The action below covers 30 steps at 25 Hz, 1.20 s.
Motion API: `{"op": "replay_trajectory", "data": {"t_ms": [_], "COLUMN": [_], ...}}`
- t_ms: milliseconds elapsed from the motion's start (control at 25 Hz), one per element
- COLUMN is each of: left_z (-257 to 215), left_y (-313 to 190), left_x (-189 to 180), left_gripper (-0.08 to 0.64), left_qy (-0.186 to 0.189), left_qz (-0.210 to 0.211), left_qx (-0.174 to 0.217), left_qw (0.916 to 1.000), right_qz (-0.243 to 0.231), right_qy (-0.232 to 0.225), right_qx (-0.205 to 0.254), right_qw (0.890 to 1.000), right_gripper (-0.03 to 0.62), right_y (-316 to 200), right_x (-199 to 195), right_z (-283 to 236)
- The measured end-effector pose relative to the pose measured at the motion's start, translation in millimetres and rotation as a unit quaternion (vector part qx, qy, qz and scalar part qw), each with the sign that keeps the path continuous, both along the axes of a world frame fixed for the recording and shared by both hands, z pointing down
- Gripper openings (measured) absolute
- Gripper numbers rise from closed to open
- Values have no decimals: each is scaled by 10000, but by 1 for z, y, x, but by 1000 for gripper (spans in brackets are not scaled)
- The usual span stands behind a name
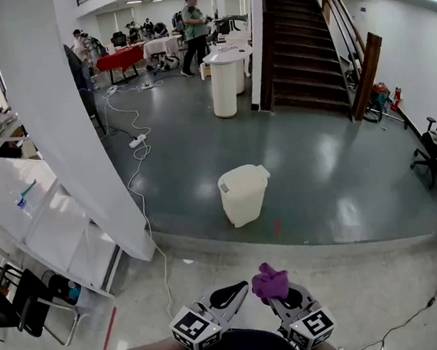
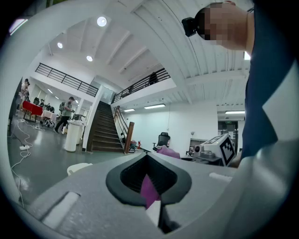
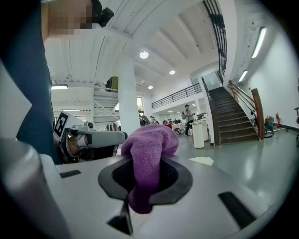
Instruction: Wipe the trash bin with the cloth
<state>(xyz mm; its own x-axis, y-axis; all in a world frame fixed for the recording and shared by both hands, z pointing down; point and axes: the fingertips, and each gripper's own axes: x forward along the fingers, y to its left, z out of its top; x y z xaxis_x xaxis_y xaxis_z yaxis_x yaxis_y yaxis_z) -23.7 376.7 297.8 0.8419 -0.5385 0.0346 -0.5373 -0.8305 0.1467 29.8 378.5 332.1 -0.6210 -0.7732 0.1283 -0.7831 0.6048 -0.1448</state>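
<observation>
Currently the cloth is clamped between the fingers of the right gripper. It is a purple tuft pinched low down, with its loose bulk bulging out past the fingertips. The fingers of the left gripper are drawn together. A thin purple sliver shows in their gap, and I cannot tell whether it is a scrap of fabric or part of the tool. Both grippers hang low and close together, tips forward.

The trash bin stands on the floor well ahead of both sets of fingertips and touches neither. Wiping has not started.

The main risk, as I judge it, is the grip. Only a small fold sits between the right fingers, so dragging the tuft over the bin's side could tug it free. The bin also looks light, and it stands free on a smooth, glossy floor. With nothing bracing it, a firm push from the right fingers could slide or tip it unless the left fingers steady the rim. The approach has its own hazards: a floor edge lies ahead of the fingertips, and a white cable trails to the left of them, either of which could catch a foot.

The cloth's long axis runs along the right fingers, and its rounded end points out from the tips toward the bin. The bin stands upright, long axis vertical, lid on top and body tapering toward the floor
</observation>
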Motion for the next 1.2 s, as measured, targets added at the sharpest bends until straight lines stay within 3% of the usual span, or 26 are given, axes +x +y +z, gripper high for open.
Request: {"op": "replay_trajectory", "data": {"t_ms": [760,1200], "left_z": [0,1], "left_y": [0,1], "left_x": [22,62], "left_gripper": [-9,-9], "left_qy": [-60,-114], "left_qz": [-38,-259], "left_qx": [3,34], "left_qw": [10000,9996], "right_qz": [-174,-394], "right_qy": [-59,-62], "right_qx": [-35,49], "right_qw": [9998,9992], "right_gripper": [71,71], "right_y": [0,1], "right_x": [19,63], "right_z": [0,8]}}
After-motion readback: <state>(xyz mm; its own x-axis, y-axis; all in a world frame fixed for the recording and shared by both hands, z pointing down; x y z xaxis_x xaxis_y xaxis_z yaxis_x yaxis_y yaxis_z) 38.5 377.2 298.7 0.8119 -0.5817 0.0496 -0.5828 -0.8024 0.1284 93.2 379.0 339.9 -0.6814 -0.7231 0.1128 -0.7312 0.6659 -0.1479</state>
